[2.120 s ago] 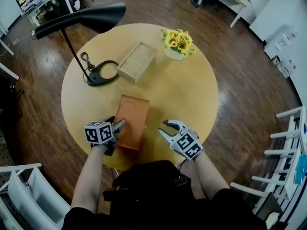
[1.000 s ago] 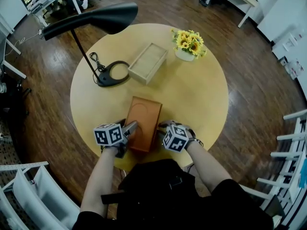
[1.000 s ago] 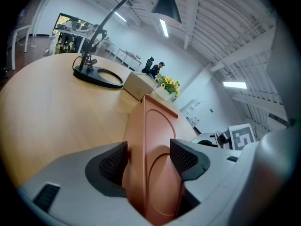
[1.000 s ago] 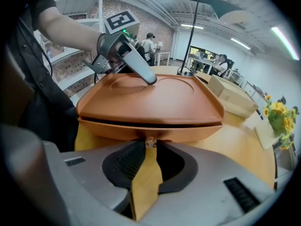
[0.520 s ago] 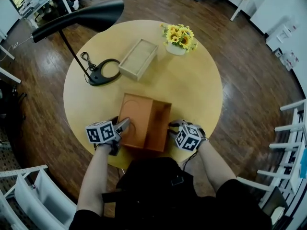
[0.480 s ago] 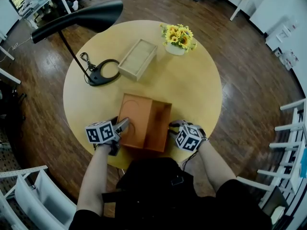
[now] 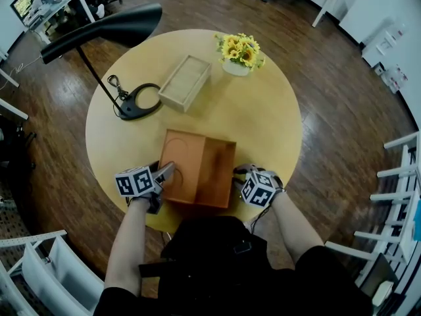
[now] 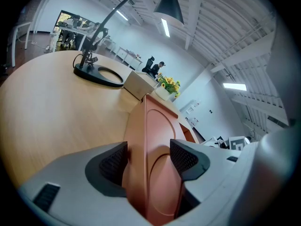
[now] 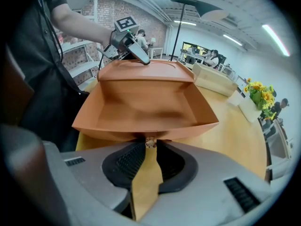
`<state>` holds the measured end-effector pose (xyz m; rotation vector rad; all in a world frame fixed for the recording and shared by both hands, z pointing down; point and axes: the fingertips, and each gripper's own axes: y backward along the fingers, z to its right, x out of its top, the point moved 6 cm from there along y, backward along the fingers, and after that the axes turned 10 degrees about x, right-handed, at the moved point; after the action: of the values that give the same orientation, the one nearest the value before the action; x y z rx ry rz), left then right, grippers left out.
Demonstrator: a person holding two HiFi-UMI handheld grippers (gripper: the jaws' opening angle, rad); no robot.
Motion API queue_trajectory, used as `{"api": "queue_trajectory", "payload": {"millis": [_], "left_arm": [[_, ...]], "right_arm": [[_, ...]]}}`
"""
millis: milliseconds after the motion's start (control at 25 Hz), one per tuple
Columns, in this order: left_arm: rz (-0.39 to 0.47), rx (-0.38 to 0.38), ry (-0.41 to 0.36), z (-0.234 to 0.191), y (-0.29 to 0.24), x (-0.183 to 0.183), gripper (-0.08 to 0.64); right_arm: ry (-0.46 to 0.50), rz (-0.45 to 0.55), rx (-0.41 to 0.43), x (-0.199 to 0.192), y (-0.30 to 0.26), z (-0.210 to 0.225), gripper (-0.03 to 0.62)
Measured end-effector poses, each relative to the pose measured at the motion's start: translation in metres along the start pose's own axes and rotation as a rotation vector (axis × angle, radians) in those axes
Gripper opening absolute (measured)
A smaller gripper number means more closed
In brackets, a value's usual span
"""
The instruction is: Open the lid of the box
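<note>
The orange-brown box [image 7: 197,168] sits at the near edge of the round table [image 7: 263,124]. Its embossed top panel [image 7: 181,163] is on the left, and a walled flap [image 7: 218,173] lies folded out to the right, showing the bare inside [image 9: 146,102]. My left gripper [image 7: 168,170] is shut on the box's near left corner, with the embossed panel [image 8: 150,140] pressed between both pads. My right gripper [image 7: 238,171] is at the flap's right edge, shut on a tan strap [image 9: 146,173] with a small metal stud [image 9: 150,144].
A black desk lamp has its base [image 7: 138,101] at the table's left and its head [image 7: 105,26] overhanging the rim. A pale wooden tray [image 7: 186,83] and a pot of sunflowers [image 7: 238,52] stand at the back. White chairs [image 7: 401,176] stand right of the table.
A second ago the box was closed with my right gripper at its right side. That gripper has since drawn right and the flap has folded out. Over the last half second almost nothing moved.
</note>
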<state>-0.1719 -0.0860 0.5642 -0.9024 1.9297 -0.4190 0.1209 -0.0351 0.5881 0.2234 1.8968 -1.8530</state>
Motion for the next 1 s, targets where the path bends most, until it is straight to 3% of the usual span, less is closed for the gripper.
{"api": "queue_trajectory", "payload": {"millis": [680, 1000], "left_arm": [[0.010, -0.013, 0.004, 0.003, 0.002, 0.007, 0.278], [0.021, -0.007, 0.002, 0.003, 0.002, 0.007, 0.278]], "right_arm": [[-0.052, 0.000, -0.015, -0.010, -0.002, 0.002, 0.081], [-0.119, 0.067, -0.049, -0.016, 0.015, 0.008, 0.109]]}}
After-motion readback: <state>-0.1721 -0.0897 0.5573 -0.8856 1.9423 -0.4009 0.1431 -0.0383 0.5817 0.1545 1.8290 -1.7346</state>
